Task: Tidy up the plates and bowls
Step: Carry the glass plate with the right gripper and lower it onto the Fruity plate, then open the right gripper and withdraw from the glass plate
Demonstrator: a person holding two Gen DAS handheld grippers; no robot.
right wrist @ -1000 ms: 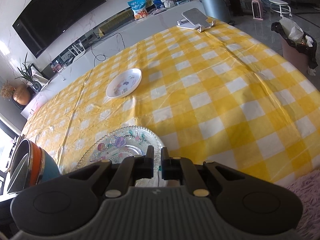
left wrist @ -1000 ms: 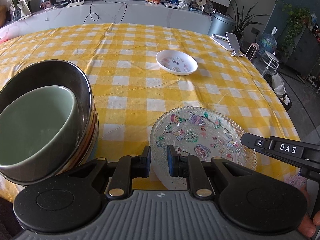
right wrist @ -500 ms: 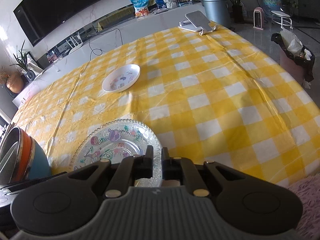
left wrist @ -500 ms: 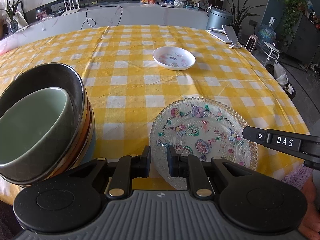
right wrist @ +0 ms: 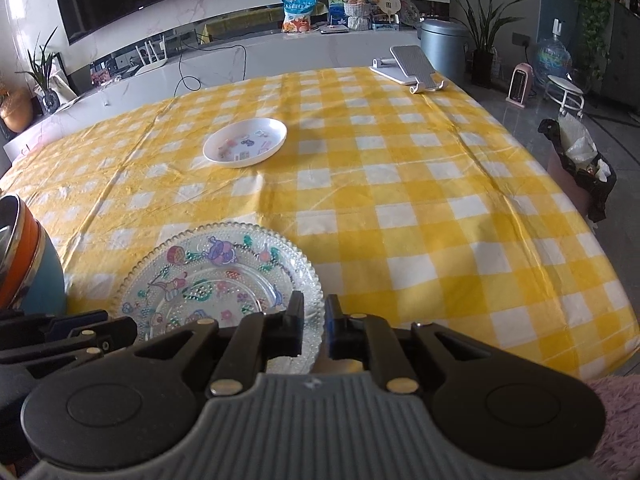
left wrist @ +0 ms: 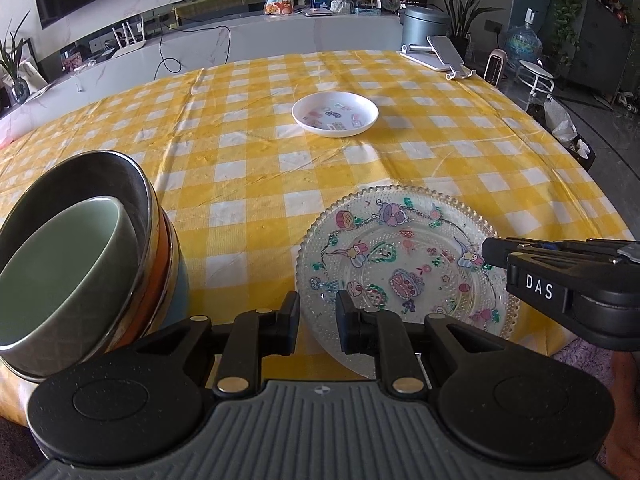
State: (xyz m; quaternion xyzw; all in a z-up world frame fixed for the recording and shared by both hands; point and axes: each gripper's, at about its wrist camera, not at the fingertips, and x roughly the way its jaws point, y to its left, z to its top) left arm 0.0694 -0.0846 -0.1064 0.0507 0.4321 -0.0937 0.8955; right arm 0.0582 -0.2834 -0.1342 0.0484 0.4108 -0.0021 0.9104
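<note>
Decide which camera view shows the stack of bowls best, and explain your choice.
The left wrist view. There the stack of bowls fills the left side, and you look into the green bowl nested on top. The right wrist view shows only a cropped sliver at its left edge: steel rim, orange band, blue side, with no interior visible.

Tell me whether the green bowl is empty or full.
Empty. The green bowl sits nested in the bowl stack, and its bare, smooth inside shows nothing in it.
</note>
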